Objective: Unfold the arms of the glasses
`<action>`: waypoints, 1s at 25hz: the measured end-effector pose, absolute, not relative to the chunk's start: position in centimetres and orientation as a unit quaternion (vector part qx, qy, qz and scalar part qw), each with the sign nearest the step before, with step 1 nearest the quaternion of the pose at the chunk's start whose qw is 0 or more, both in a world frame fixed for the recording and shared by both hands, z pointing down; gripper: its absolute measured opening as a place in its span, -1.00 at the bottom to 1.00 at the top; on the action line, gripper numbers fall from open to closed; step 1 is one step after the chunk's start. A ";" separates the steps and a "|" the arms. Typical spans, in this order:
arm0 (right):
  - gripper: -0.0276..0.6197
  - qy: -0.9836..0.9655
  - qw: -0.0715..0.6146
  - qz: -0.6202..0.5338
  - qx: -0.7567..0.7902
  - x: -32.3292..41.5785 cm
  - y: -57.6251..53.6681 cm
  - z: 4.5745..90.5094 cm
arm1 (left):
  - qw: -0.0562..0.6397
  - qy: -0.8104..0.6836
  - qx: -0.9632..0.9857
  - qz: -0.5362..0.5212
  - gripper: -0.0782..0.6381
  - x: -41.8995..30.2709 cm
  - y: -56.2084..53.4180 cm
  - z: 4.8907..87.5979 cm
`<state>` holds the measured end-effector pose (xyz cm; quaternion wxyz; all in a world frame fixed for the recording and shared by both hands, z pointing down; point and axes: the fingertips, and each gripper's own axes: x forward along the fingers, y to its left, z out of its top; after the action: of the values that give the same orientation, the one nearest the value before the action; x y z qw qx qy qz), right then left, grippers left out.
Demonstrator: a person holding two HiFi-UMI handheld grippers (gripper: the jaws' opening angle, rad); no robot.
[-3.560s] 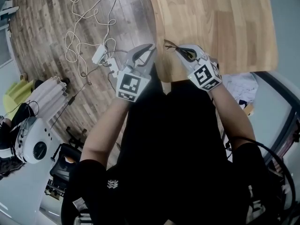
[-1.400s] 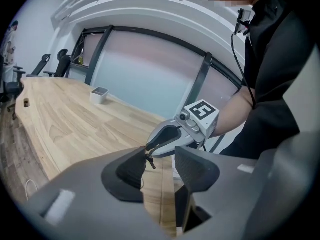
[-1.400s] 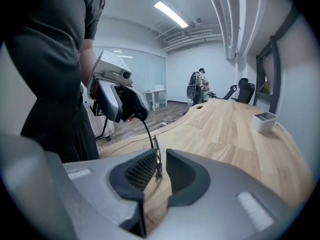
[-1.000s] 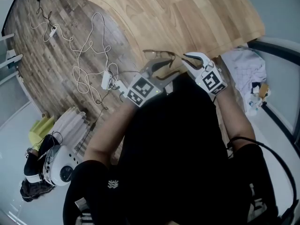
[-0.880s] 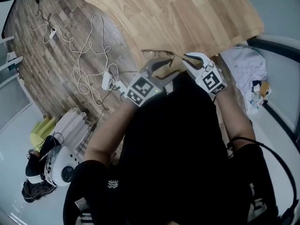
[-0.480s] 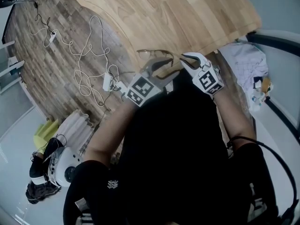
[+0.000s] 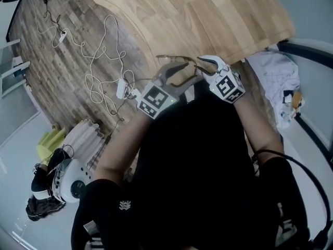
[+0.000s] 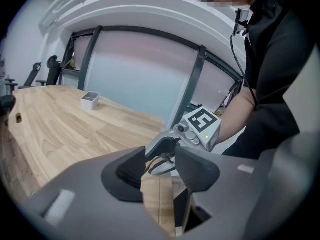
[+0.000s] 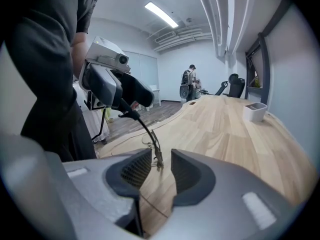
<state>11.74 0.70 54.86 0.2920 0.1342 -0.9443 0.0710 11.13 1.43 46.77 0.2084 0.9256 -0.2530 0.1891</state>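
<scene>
Thin brown glasses (image 7: 179, 61) hang at the near edge of the wooden table (image 7: 208, 14) between both grippers. My right gripper (image 7: 204, 61) has just been opening its jaws. The frame's hinge (image 9: 157, 159) stands between its pads without touching them. One dark arm (image 9: 142, 126) runs up from that hinge, unfolded, to my left gripper (image 9: 125, 101). My left gripper (image 7: 174, 69) is open, with the arm's end between its fingers. In the left gripper view my right gripper's marker cube (image 8: 200, 126) faces me.
White cables and a power strip (image 7: 119, 90) lie on the wood floor to the left. A small white box (image 9: 255, 111) stands on the table. A pale cloth (image 7: 276, 77) lies to the right. A person (image 9: 190, 81) stands far off.
The right gripper's jaws have parted around the frame. Earlier still, the left gripper was apart from the glasses; now the arm's end lies between its fingers. Both hands barely moved in the last second.
</scene>
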 end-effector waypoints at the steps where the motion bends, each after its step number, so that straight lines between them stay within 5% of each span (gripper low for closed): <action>1: -0.57 -0.943 0.295 0.069 0.135 11.6 0.3 54.9 | 0.209 -0.261 0.923 0.190 -0.24 10.5 1.2 46.8; 16: -0.57 -0.910 0.347 0.052 0.219 10.9 -10.3 55.8 | 0.217 -0.357 0.881 0.223 -0.24 2.8 -0.7 47.9; 25: -0.57 -0.898 0.361 0.102 0.231 10.9 -5.2 56.2 | 0.241 -0.372 0.854 0.270 -0.32 1.6 -2.3 53.1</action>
<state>10.88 -5.20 56.21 0.3608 0.2312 -0.8977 0.1023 1.57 -2.34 53.10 0.2413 0.8545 -0.3722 0.2705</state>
